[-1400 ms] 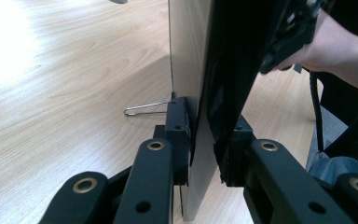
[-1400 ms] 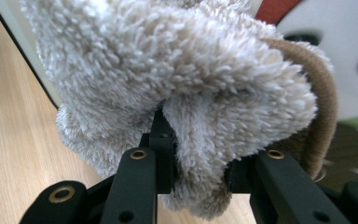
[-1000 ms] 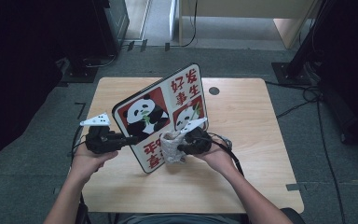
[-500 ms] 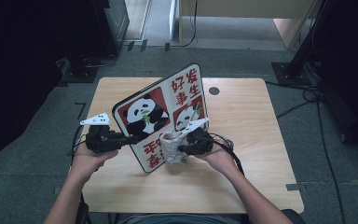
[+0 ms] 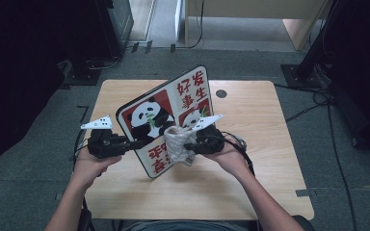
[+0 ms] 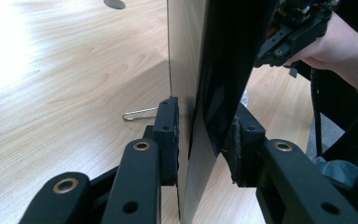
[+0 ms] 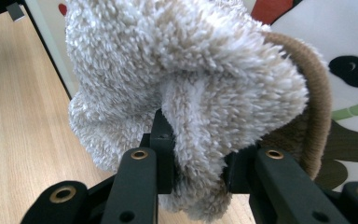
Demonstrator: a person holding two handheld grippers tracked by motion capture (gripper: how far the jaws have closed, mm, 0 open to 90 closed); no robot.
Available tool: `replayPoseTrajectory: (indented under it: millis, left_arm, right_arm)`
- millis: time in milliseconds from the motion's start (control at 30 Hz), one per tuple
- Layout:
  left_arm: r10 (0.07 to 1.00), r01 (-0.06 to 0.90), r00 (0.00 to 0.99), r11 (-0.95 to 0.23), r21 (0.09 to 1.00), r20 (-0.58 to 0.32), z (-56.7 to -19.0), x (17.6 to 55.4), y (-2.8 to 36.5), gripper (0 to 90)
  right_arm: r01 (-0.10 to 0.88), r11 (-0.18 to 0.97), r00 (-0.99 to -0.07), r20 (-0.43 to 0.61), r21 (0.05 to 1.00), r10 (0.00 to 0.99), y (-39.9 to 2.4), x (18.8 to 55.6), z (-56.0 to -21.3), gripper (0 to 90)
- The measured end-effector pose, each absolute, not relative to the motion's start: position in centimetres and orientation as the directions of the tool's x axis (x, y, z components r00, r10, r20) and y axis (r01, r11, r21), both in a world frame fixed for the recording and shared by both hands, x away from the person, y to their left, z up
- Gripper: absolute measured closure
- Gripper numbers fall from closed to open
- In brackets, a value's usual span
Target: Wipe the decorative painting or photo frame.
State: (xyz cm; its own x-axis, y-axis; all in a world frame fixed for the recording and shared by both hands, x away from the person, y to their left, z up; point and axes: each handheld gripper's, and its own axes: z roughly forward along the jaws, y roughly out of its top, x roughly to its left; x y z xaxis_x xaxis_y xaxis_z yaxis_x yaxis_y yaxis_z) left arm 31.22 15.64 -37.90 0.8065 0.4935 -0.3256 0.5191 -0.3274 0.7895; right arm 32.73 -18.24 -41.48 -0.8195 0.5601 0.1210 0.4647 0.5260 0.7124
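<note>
- Clamping a fluffy cloth, the right gripper has its jaws drawn tight on a fold of the pile, and the bunched cloth rests against the printed face of the panda board.
- The left gripper has just been opening its jaws. The board's lower edge is between them, the near pad lies at the pale back, and the other pad seems to stand just off the dark face, so the hold looks loosened rather than firm.
- The board stands on edge, tilted, near the middle of the table, between the two grippers.
- I judge the board thin, stiff and light, with a glossy and probably slippery face. It is best pinched low on its edge with the pads flat on both sides, since a loose hold could let it tip.
- The cloth looks soft and squashy, so a deep bite into a thick fold should hold it.
- Hard to read: whether the far pad truly clears the board, what the small wire piece behind it is, and how far the bottom edge bears on the table.
</note>
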Motion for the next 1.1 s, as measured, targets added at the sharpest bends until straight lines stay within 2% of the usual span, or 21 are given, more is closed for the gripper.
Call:
replayPoseTrajectory:
  millis: [300,800,1100]
  left_arm:
    - [0.504,0.528,0.797,-0.313,0.790,-0.333,-37.8,30.8,16.5,70.3]
    - [0.525,0.524,0.788,-0.296,0.799,-0.322,-37.9,30.2,16.7,77.5]
    - [0.539,0.526,0.780,-0.290,0.799,-0.318,-37.9,30.0,16.6,78.7]
  right_arm:
    - [0.462,0.518,-0.821,0.126,0.720,0.557,-17.9,32.8,-39.6,70.7]
    - [0.400,0.510,-0.852,0.105,0.762,0.512,-16.7,33.2,-34.1,70.7]
    - [0.357,0.518,-0.873,0.081,0.777,0.480,-15.0,33.9,-30.3,70.7]
